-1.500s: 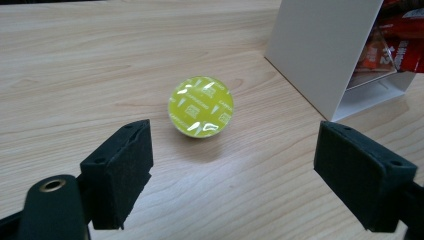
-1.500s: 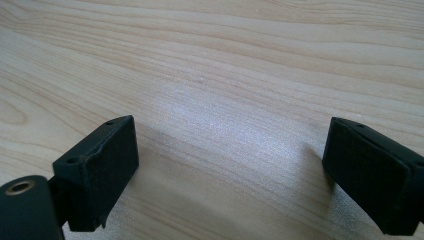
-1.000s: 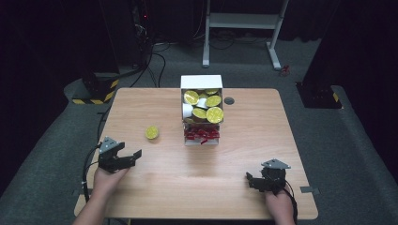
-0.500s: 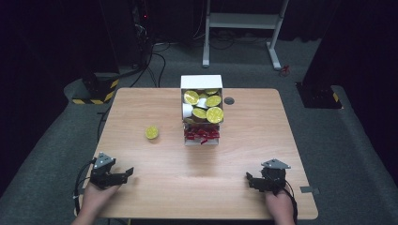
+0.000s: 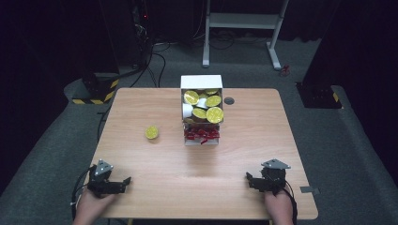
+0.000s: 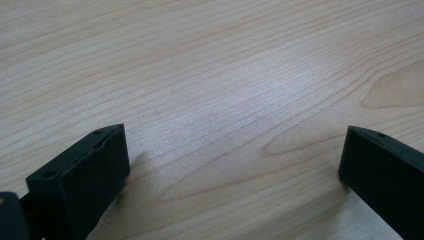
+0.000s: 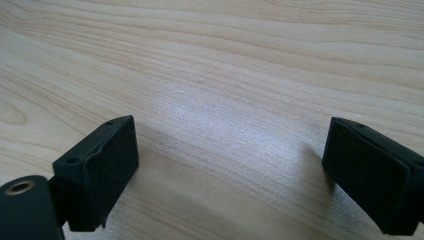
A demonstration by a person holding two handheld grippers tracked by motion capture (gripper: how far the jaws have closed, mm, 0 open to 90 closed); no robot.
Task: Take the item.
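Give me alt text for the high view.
A wooden table holds a white box of yellow-green citrus halves, with one loose half to its left. At the near edge, the left gripper and right gripper rest, jaws open and empty.

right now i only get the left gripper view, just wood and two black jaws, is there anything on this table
Observer: Yes, a white box of lime halves stands at the table's far middle.
Operator: anything loose
Observer: One lime half lies alone, left of the box.
Operator: where's the other gripper
Observer: The right gripper rests near the front right edge, jaws open on bare wood.
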